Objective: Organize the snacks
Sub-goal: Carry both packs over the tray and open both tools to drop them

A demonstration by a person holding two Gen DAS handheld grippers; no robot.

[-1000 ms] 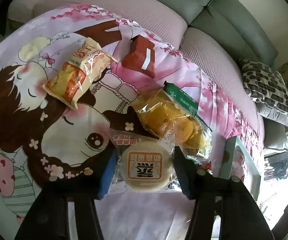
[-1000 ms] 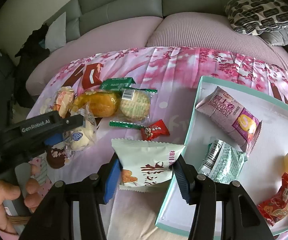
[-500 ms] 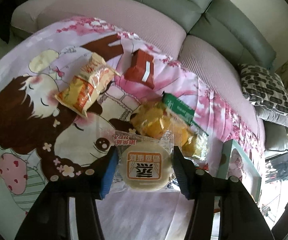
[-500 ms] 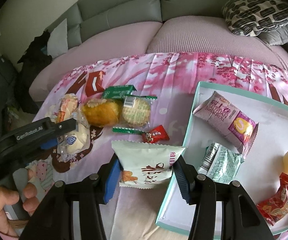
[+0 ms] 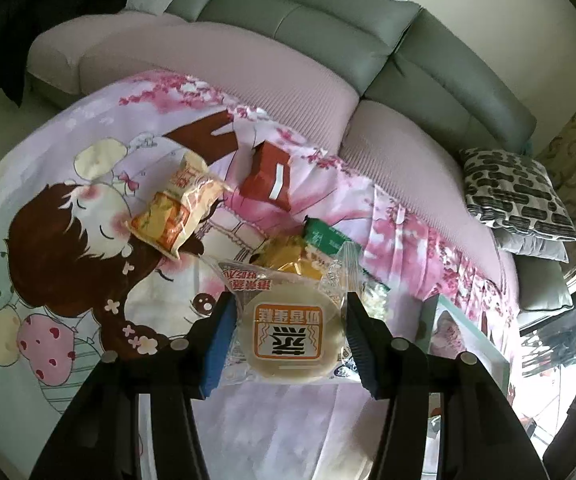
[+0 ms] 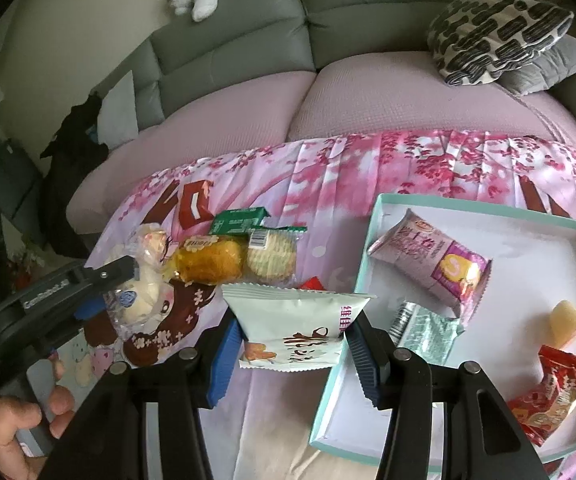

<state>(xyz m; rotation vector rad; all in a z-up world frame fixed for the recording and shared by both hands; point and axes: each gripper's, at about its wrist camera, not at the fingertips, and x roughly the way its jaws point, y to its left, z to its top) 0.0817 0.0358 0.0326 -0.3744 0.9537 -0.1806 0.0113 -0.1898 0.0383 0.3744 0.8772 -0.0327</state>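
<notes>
Clear plastic crinkles round the round cake (image 5: 292,340) clamped in the left gripper (image 5: 288,340), hiding half the yellow snacks (image 5: 288,258) behind. Right gripper (image 6: 293,344) pinches a white pouch (image 6: 295,322) just left of the teal box (image 6: 371,240), blocking most of a red candy (image 6: 313,282).

4 snacks (image 6: 431,270) lie in the box (image 6: 371,240), others left.

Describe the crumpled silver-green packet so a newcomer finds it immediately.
Start at the shallow teal-rimmed white box on the pink cartoon blanket. The crumpled silver-green foil packet lies near its left wall, below the pale pink wrapped roll. It alone is shiny and shows a barcode.
</notes>
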